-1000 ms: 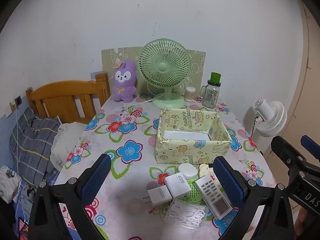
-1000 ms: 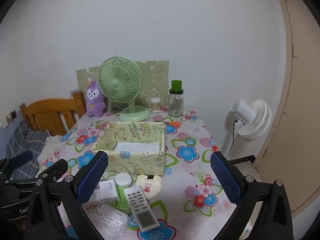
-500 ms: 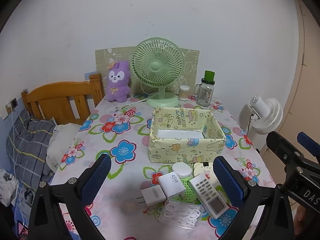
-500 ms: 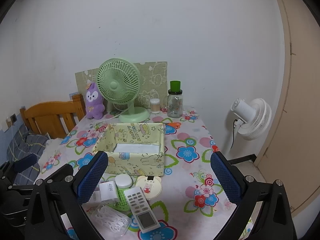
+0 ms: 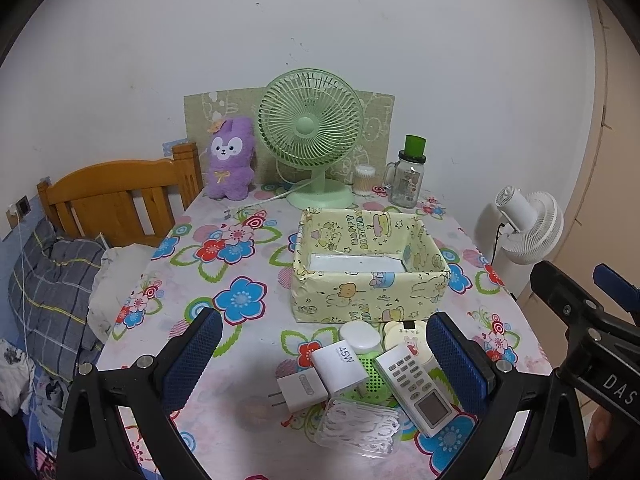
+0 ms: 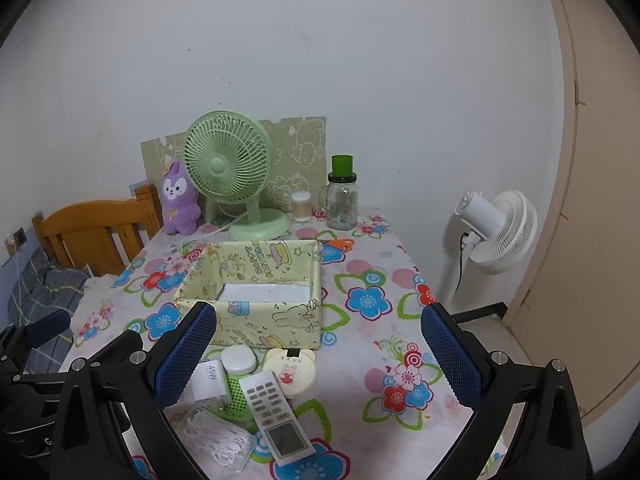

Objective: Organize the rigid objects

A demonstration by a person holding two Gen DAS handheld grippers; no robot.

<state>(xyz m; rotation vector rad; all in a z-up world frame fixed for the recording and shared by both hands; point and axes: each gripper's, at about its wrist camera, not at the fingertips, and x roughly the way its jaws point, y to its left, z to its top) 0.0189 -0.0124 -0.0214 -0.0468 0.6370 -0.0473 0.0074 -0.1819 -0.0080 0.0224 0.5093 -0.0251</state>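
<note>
A yellow cartoon-print box point(image 5: 370, 268) point(image 6: 256, 292) stands open mid-table, with a white bottom. In front of it lies a pile: a white remote point(image 5: 416, 388) point(image 6: 276, 420), a white 45W charger point(image 5: 340, 364) point(image 6: 208, 380), a smaller white plug adapter point(image 5: 300, 390), a white round case point(image 5: 360, 338) point(image 6: 239, 359), a cream round case point(image 6: 290, 372), a green perforated item point(image 6: 236, 396) and a clear box of white picks point(image 5: 358, 426) point(image 6: 218, 440). My left gripper point(image 5: 320, 356) is open above the pile. My right gripper point(image 6: 318, 356) is open, to the right of the left one.
A green desk fan point(image 5: 310, 132), purple plush point(image 5: 232, 164), cotton-swab jar point(image 5: 364, 180) and glass jar with green lid point(image 5: 408, 176) stand at the back. Orange scissors point(image 6: 340, 244) lie behind the box. A wooden headboard point(image 5: 116, 196) is left; a white floor fan point(image 6: 496, 232) is right.
Both grippers have pulled back and up a little from the table; the box and pile look slightly farther. Nothing was picked up.
</note>
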